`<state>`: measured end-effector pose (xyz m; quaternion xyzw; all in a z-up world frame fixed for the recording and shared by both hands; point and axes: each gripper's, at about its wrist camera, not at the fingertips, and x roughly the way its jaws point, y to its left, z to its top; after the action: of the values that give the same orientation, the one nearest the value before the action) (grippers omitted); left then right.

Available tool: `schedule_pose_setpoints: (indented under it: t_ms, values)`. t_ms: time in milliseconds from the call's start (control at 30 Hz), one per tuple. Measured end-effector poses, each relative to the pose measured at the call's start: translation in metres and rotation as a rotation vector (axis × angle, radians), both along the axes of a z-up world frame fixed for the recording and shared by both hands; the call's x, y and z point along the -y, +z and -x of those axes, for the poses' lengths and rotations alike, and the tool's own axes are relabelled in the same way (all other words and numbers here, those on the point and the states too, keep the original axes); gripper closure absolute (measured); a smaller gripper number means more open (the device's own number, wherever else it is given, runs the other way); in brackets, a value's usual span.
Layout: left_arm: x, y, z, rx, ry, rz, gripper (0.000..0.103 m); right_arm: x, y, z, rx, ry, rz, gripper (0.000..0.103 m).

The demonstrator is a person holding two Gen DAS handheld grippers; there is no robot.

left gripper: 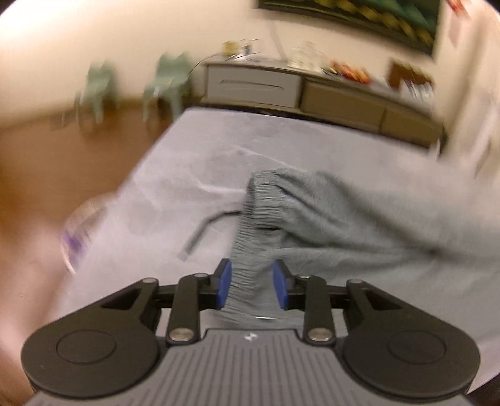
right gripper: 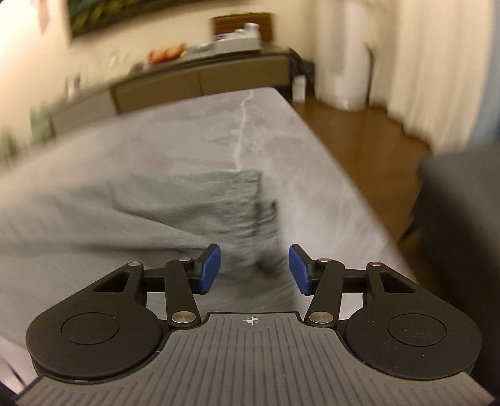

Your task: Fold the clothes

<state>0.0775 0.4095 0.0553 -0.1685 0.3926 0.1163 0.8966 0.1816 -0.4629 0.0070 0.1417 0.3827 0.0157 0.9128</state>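
Left wrist view shows a bed [left gripper: 193, 162] with a pale lilac sheet that fills the middle of the frame. No writing can be read anywhere, because the picture is blurred. A brown wooden floor [left gripper: 62, 156] lies at the left. A long low cabinet [left gripper: 312, 90] stands against the cream wall at the top, with small blurred things on it. A dark picture [left gripper: 359, 18] hangs at the upper right, and two pale green chairs [left gripper: 165, 84] stand at the upper left.

The grey trousers [left gripper: 359, 212] lie on the sheet from the centre to the right edge, and their cord [left gripper: 200, 231] trails to the left. The gathered waistband [left gripper: 250, 250] runs between the blue pads of the left gripper [left gripper: 253, 285]. The pads stand a little apart, just beside the cloth, and I cannot tell if they press it.

In the right wrist view, the other end of the trousers [right gripper: 156, 212] lies at centre and left. The right gripper [right gripper: 254, 270] has its pads clearly apart, not pressing the cloth below them. A white curtain [right gripper: 422, 47] hangs at the upper right.
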Motion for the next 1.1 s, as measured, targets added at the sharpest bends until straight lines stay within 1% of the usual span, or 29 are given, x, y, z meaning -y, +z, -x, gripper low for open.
schedule_pose_setpoints:
  t_ms: [33, 67, 100, 167, 200, 267, 333, 433, 500, 600, 633, 667, 733, 767, 800, 833, 867, 900, 933, 967, 1000, 1033, 1067, 1100]
  values:
    - [-0.001, -0.002, -0.001, 0.028, 0.019, 0.084, 0.063, 0.0, -0.001, 0.002, -0.004, -0.018, -0.103, 0.042]
    - [0.001, -0.007, -0.004, 0.047, 0.035, 0.171, 0.06, 0.002, -0.004, 0.004, -0.011, -0.036, -0.203, 0.038]
    - [0.004, -0.015, -0.01, 0.057, 0.046, 0.249, 0.057, 0.002, -0.008, 0.002, -0.03, -0.051, -0.282, 0.036]
    - [0.011, -0.031, -0.022, 0.042, 0.091, 0.331, 0.057, 0.0, -0.019, -0.004, -0.075, -0.078, -0.423, 0.033]
    - [0.014, -0.04, -0.028, 0.033, 0.114, 0.369, 0.057, -0.002, -0.023, -0.007, -0.092, -0.095, -0.459, 0.033]
    - [0.013, -0.059, -0.041, 0.004, 0.185, 0.43, 0.057, -0.006, -0.032, -0.013, -0.123, -0.134, -0.507, 0.029]
    - [0.011, -0.074, -0.054, -0.006, 0.244, 0.484, 0.057, -0.008, -0.041, -0.018, -0.145, -0.175, -0.553, 0.029]
    - [0.007, -0.087, -0.073, -0.01, 0.28, 0.507, 0.055, -0.008, -0.053, -0.026, -0.151, -0.236, -0.609, 0.029]
    - [0.002, -0.092, -0.085, -0.016, 0.327, 0.503, 0.055, -0.009, -0.06, -0.03, -0.143, -0.267, -0.625, 0.029]
    - [-0.01, -0.09, -0.095, 0.071, 0.346, 0.549, 0.053, -0.005, -0.065, -0.032, -0.129, -0.3, -0.639, 0.029]
    - [-0.013, -0.091, -0.1, 0.076, 0.35, 0.549, 0.052, -0.002, -0.067, -0.033, -0.123, -0.309, -0.646, 0.029]
    - [-0.016, -0.093, -0.106, 0.077, 0.353, 0.546, 0.052, -0.001, -0.068, -0.035, -0.124, -0.313, -0.642, 0.029]
    - [-0.018, -0.105, -0.121, 0.039, 0.364, 0.547, 0.052, -0.001, -0.073, -0.041, -0.134, -0.315, -0.625, 0.03]
    - [-0.016, -0.111, -0.125, 0.035, 0.363, 0.548, 0.053, -0.002, -0.072, -0.045, -0.133, -0.309, -0.608, 0.031]
    - [-0.014, -0.111, -0.127, 0.041, 0.359, 0.536, 0.055, -0.002, -0.07, -0.048, -0.129, -0.302, -0.589, 0.033]
    - [-0.013, -0.109, -0.129, 0.048, 0.354, 0.522, 0.06, -0.003, -0.068, -0.051, -0.125, -0.296, -0.57, 0.044]
    - [-0.011, -0.105, -0.133, 0.063, 0.347, 0.493, 0.07, -0.005, -0.065, -0.053, -0.118, -0.284, -0.534, 0.071]
    - [-0.008, -0.098, -0.134, 0.087, 0.333, 0.458, 0.085, -0.008, -0.062, -0.056, -0.11, -0.271, -0.493, 0.086]
    - [-0.005, -0.089, -0.133, 0.116, 0.313, 0.435, 0.093, -0.01, -0.056, -0.056, -0.083, -0.262, -0.451, 0.096]
    - [-0.003, -0.079, -0.129, 0.157, 0.298, 0.437, 0.094, -0.012, -0.048, -0.055, -0.05, -0.254, -0.409, 0.1]
    - [-0.002, -0.068, -0.121, 0.214, 0.283, 0.462, 0.098, -0.012, -0.04, -0.052, -0.004, -0.246, -0.394, 0.101]
    - [-0.003, -0.057, -0.11, 0.274, 0.266, 0.483, 0.098, -0.011, -0.028, -0.044, 0.063, -0.24, -0.396, 0.102]
    - [-0.004, -0.045, -0.095, 0.323, 0.25, 0.489, 0.098, -0.009, -0.018, -0.031, 0.114, -0.236, -0.405, 0.102]
    - [-0.005, -0.037, -0.08, 0.348, 0.236, 0.49, 0.098, -0.007, -0.01, -0.017, 0.158, -0.232, -0.415, 0.102]
